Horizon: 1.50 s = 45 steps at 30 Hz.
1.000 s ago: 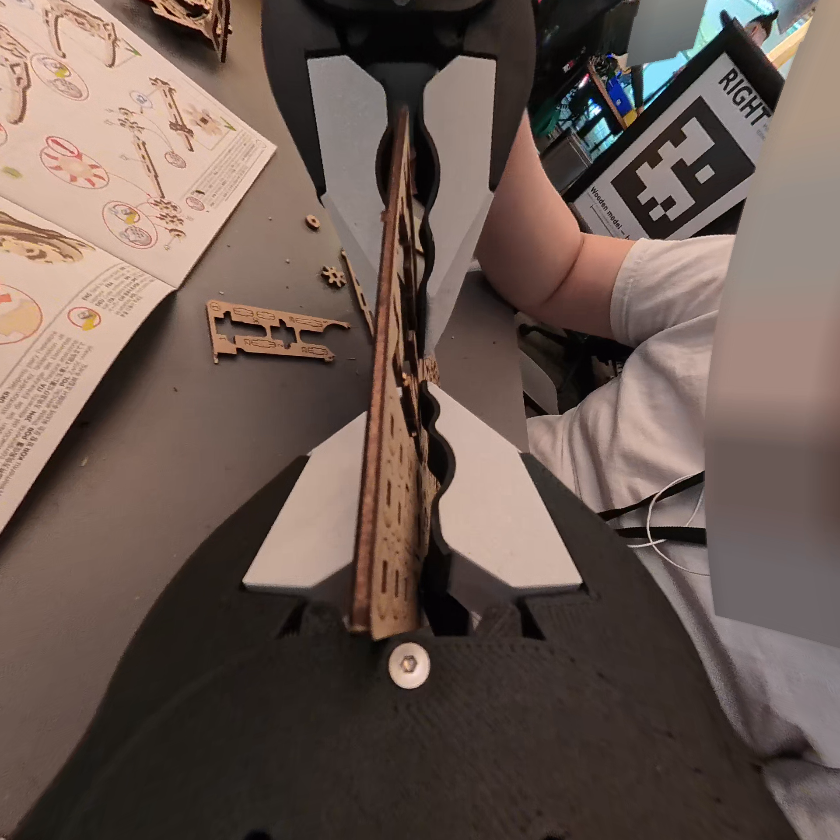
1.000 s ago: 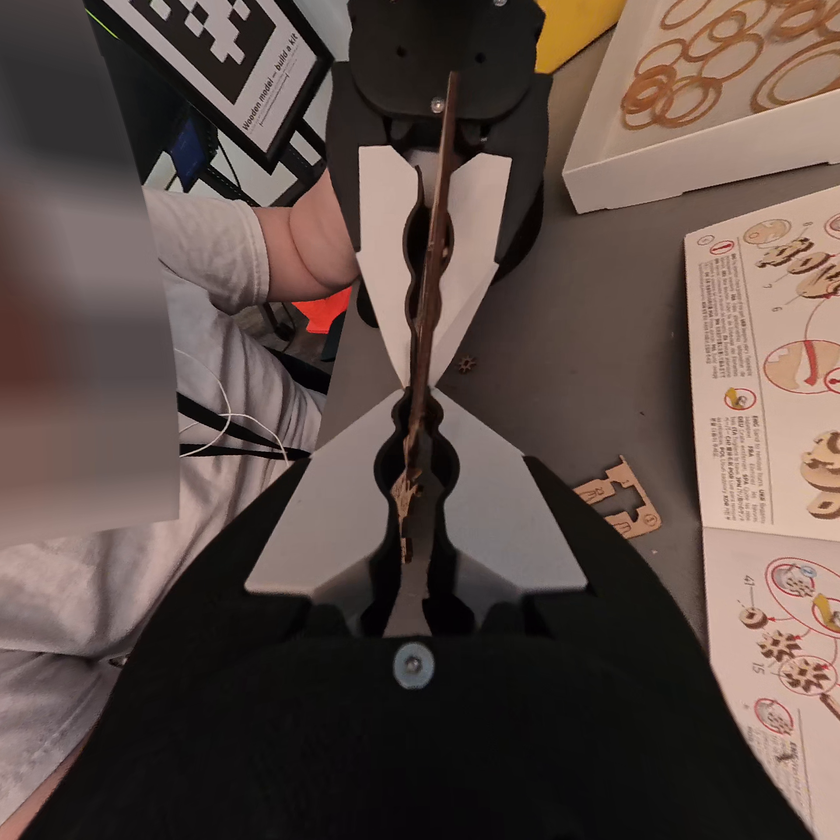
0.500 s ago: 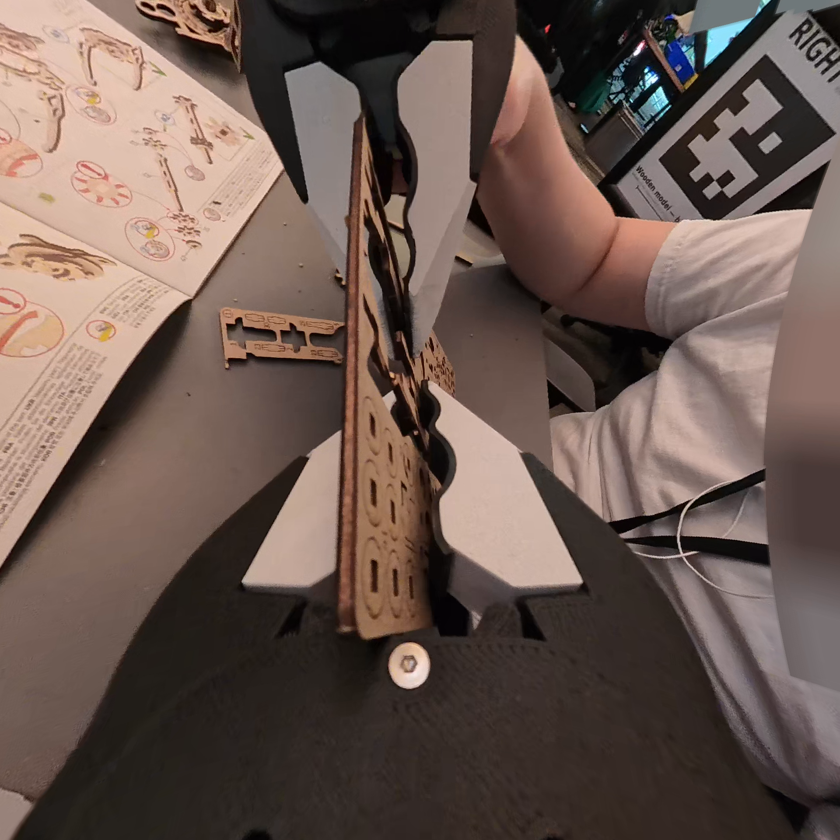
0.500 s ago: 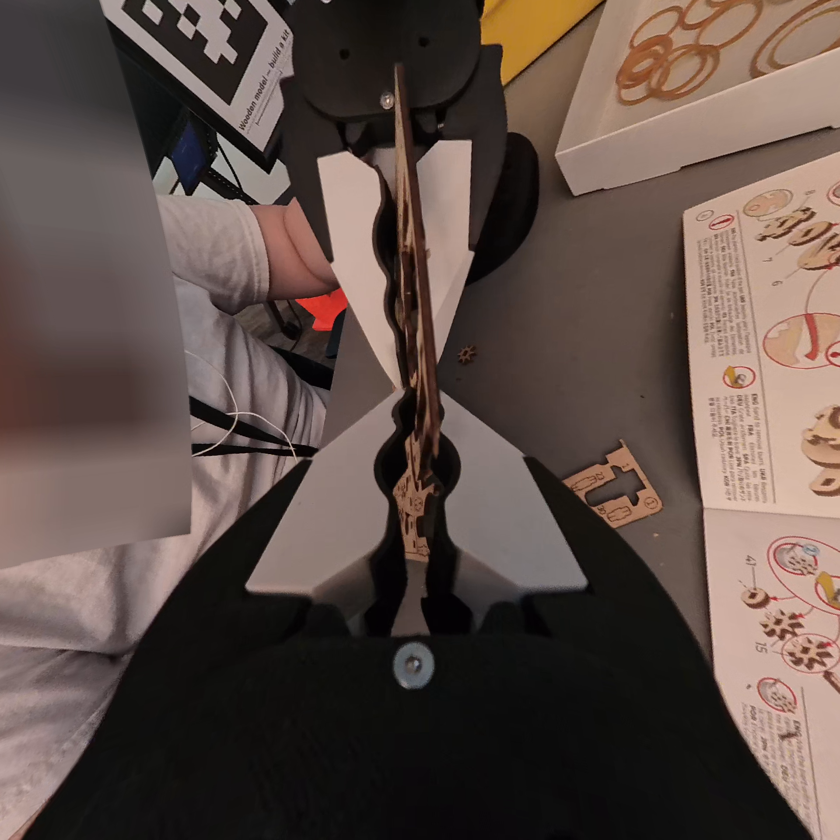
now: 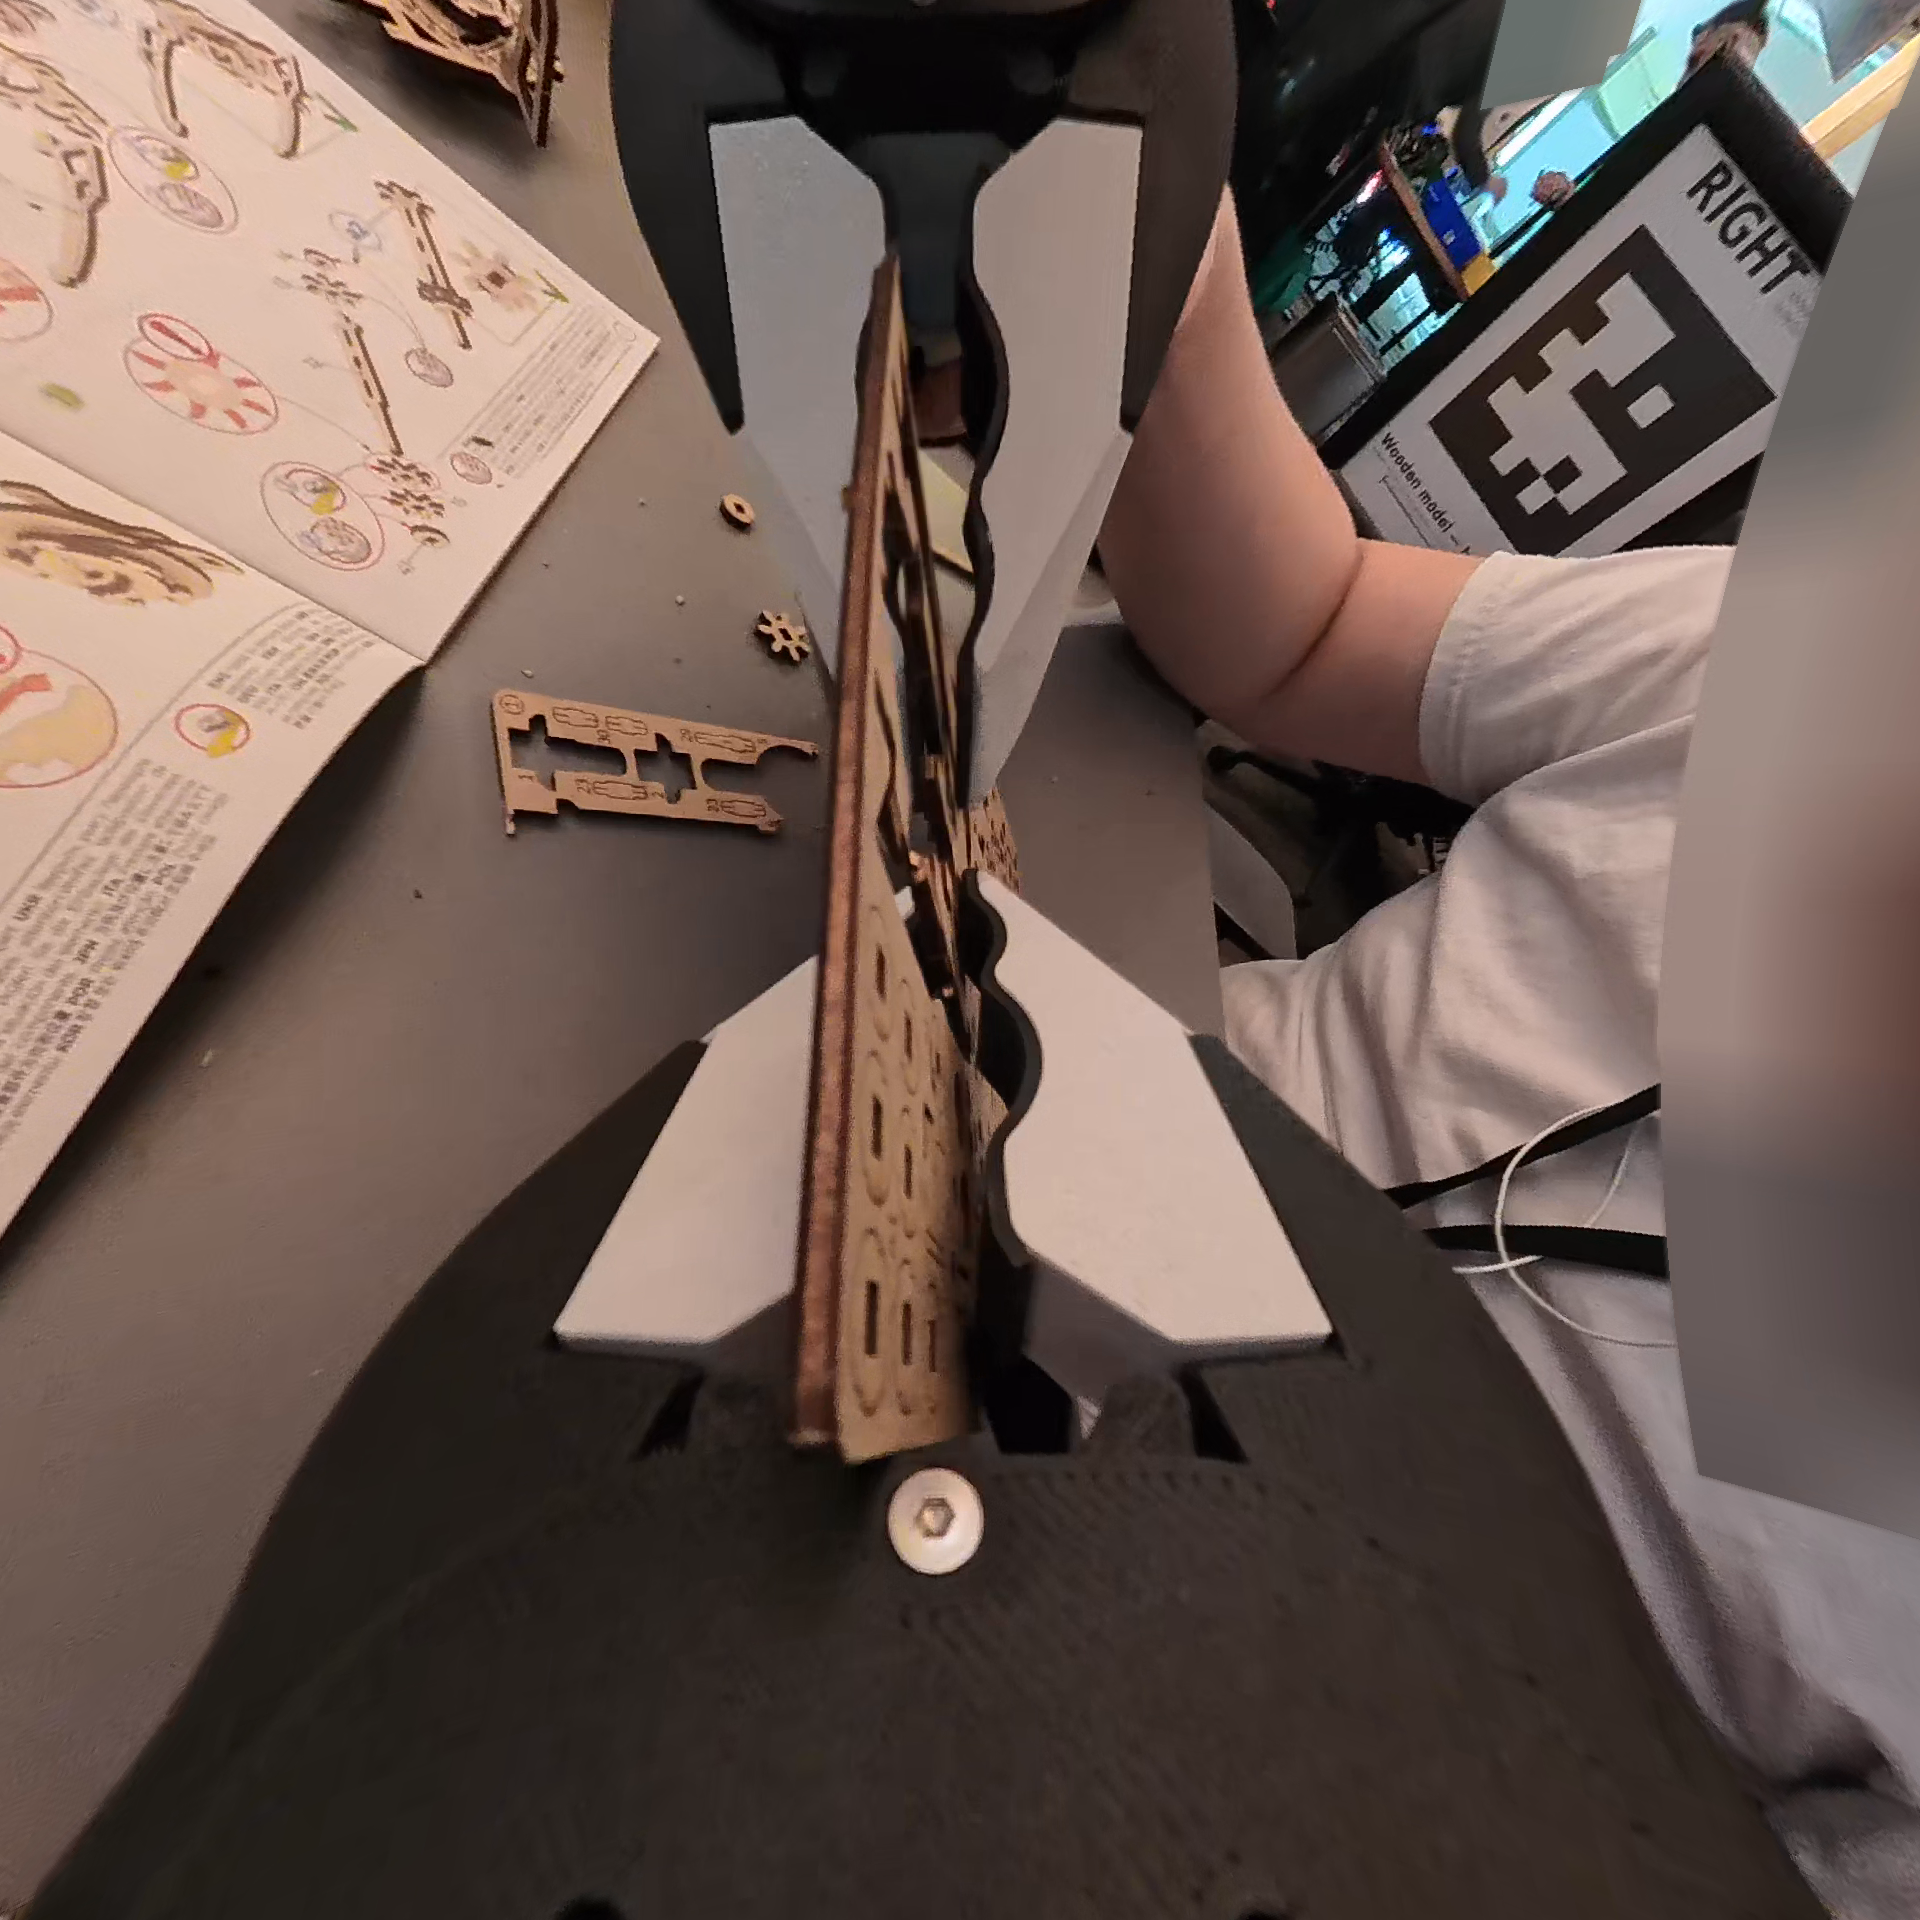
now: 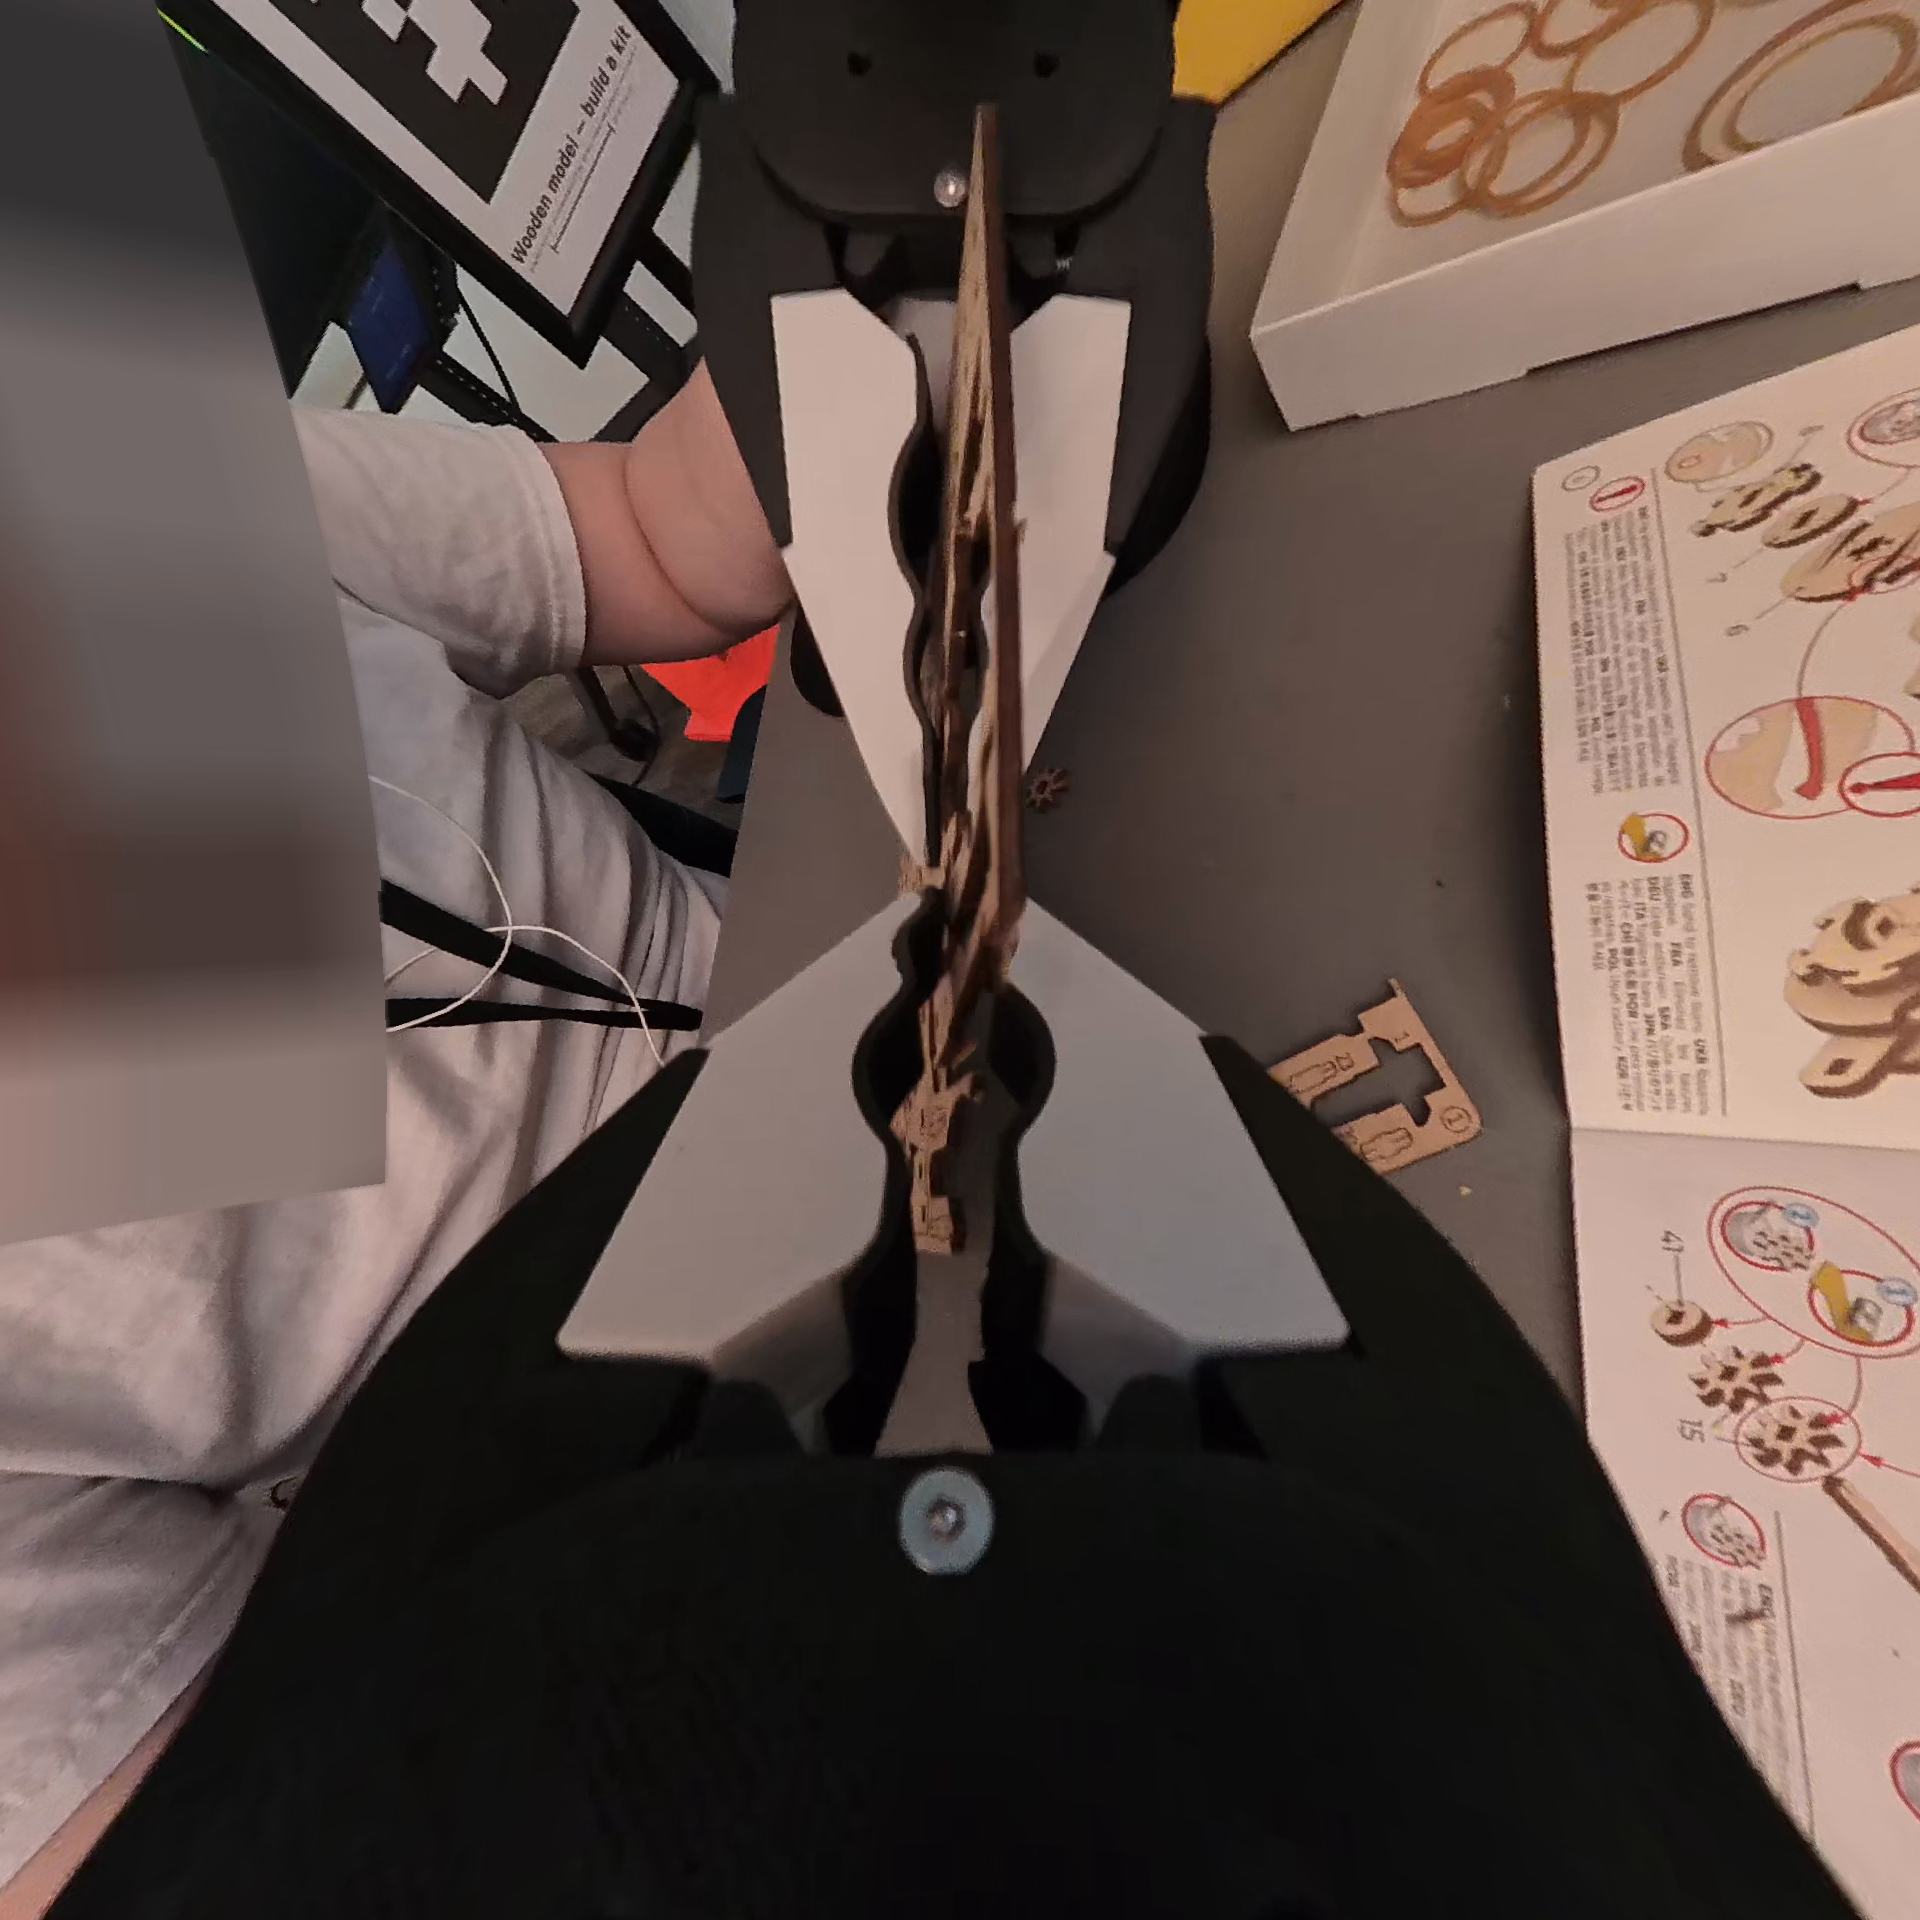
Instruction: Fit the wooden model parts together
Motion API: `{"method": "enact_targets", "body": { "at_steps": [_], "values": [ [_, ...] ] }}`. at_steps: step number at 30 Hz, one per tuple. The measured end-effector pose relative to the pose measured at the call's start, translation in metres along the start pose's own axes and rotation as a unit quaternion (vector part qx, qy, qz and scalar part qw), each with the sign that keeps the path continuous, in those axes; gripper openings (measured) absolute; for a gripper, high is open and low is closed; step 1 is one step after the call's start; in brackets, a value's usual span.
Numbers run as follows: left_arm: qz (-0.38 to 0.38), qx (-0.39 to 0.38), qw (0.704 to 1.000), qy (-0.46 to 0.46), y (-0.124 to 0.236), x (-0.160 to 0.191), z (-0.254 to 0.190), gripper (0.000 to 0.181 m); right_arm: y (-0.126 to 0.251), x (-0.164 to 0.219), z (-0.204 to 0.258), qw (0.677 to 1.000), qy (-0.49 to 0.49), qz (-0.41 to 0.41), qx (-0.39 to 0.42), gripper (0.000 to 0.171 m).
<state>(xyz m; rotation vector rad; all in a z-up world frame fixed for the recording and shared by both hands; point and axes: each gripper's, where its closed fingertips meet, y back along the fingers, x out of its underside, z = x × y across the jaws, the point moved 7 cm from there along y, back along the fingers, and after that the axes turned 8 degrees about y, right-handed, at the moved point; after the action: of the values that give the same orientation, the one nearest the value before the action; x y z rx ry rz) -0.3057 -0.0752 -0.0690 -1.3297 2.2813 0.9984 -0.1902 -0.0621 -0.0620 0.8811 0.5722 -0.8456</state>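
Note:
A thin laser-cut wooden sheet stands edge-on above the dark table, held between both grippers. My left gripper is shut on its near end, which has rows of oval cut-outs. My right gripper faces it tip to tip from the top of the left wrist view. In the right wrist view my right gripper is shut on the sheet's narrow fretted end. The rest of the sheet runs on into the left gripper opposite.
An open instruction booklet lies on the table. Beside it are a loose wooden fret piece, a small gear and a small ring. A white tray of wooden rings stands beyond. A person's arm is close by. My two grippers' fingertips are within a few centimetres of each other. The loose wooden fret piece lies around 8 centimetres away from my right fingertips.
Both grippers stay shut on the sheet. The right gripper swung left in the left wrist view, then came back to centre. The sheet has turned slightly and shows more of its face.

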Motion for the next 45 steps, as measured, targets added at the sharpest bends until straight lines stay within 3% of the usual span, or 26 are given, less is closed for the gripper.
{"method": "enact_targets", "body": {
  "at_steps": [20, 23, 28, 45],
  "values": [
    [-0.009, -0.038, 0.999, 0.022, 0.001, 0.001, 0.005, 0.002, -0.002, -0.001, -0.008, 0.995, -0.038, 0.017, 0.089, 0.004],
    [-0.020, -0.008, 0.999, 0.032, 0.008, -0.001, 0.007, 0.002, -0.001, -0.008, -0.004, 0.997, -0.006, -0.011, 0.072, 0.004],
    [-0.007, 0.007, 1.000, 0.022, 0.007, 0.000, 0.004, 0.001, 0.007, -0.010, -0.002, 0.998, -0.034, -0.055, 0.017, 0.008],
    [-0.004, 0.003, 1.000, 0.009, 0.008, -0.001, 0.002, 0.002, 0.004, -0.003, -0.002, 0.999, -0.010, -0.014, 0.031, 0.004]
  ]
}}
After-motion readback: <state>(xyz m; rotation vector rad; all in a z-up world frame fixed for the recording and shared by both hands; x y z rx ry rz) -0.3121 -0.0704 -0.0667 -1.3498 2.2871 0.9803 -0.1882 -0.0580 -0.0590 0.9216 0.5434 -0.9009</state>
